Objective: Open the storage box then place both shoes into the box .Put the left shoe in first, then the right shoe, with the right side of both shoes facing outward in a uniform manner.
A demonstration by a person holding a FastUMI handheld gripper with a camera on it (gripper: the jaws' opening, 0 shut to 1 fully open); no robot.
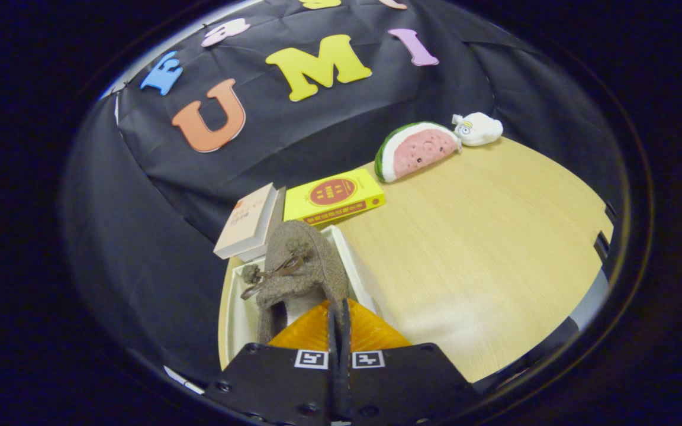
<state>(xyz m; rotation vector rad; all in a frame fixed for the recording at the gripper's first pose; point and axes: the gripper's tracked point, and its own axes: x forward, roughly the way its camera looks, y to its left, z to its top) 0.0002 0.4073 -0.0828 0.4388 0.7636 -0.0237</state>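
Gripper [338, 322] has its fingers pressed together on the heel edge of the shoe [302, 269], a thin strip of the fuzzy material pinched between them. The shoe is a grey-brown fleecy slipper with two pompoms and a brown bow on top; it hangs over the storage box [353, 266], toe pointing away from the fingers. The storage box is white and open, sitting on the wooden table [483, 248], and its far rim shows just past the shoe's toe. Just beyond the storage box a pale book [248, 222] leans tilted, and a yellow book [334, 195] lies flat beside it. Farther back from the storage box, near the black cloth wall, a watermelon-slice plush [417, 149] touches a small white plush toy [478, 129]. Can't tell whether this shoe is the left or right one.
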